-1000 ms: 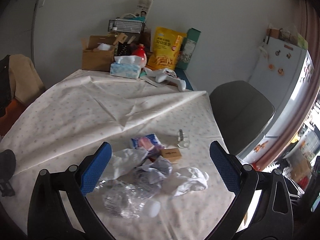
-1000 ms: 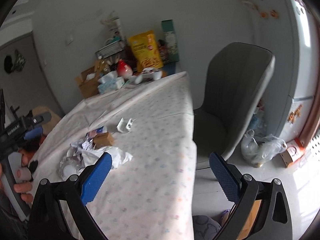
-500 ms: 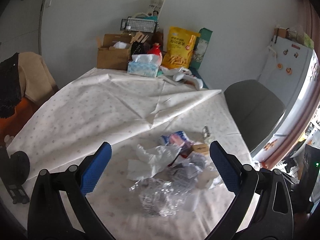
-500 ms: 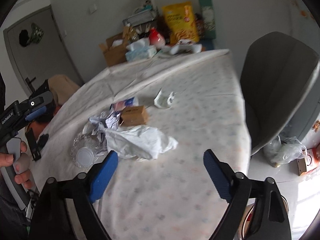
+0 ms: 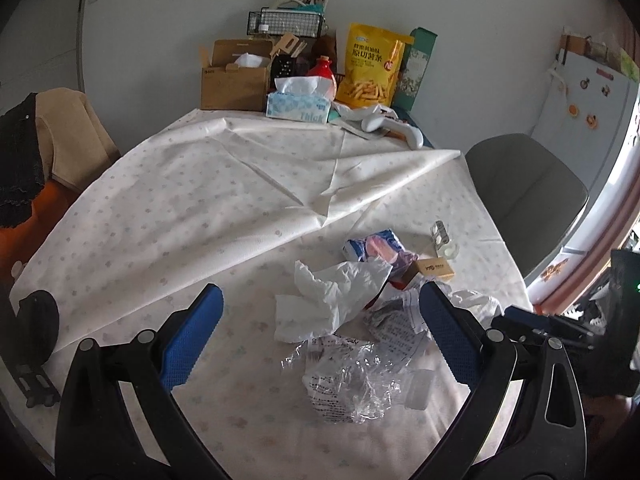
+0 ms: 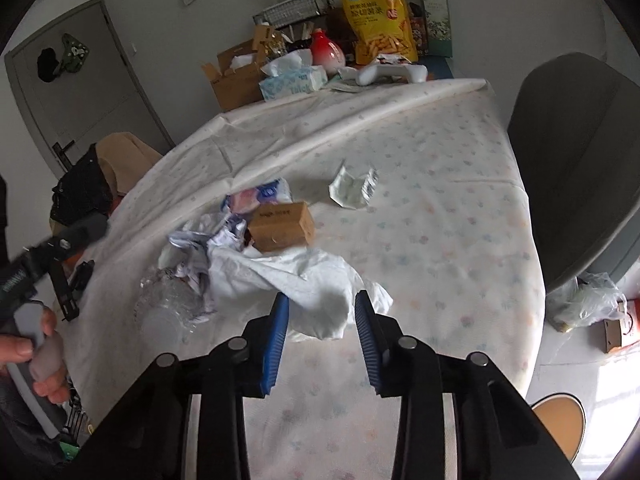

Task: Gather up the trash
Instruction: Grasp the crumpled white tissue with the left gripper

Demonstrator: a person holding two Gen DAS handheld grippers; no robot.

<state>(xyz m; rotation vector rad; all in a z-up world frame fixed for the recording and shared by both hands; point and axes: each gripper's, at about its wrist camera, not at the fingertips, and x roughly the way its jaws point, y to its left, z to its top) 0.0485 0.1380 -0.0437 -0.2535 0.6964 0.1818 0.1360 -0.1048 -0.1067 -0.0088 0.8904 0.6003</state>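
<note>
The right gripper (image 6: 322, 318) has its blue fingers (image 6: 276, 340) partly closed, one on each side of the near fold of a crumpled white plastic bag (image 6: 296, 280). The pads are beside the bag; whether they press it cannot be told, and the bag lies on the tablecloth (image 6: 420, 232).

The left gripper (image 5: 320, 336) is held above the pile with its fingers (image 5: 188, 340) spread wide and nothing between them.

Trash is grouped on the near part of the table:
- a crushed clear plastic bottle (image 5: 352, 380), nearest the left gripper;
- a white tissue (image 5: 320, 300) and printed paper scraps (image 5: 394, 326) in the middle;
- a small brown box (image 6: 282, 226) and a blue-and-pink wrapper (image 6: 260, 194) behind them;
- a torn foil packet (image 6: 354, 188), apart from the rest.

Progress, judged: none of the items appears collected. All of them lie on the tablecloth, and no bin is identifiable. The bag is likely the first pick.
</note>
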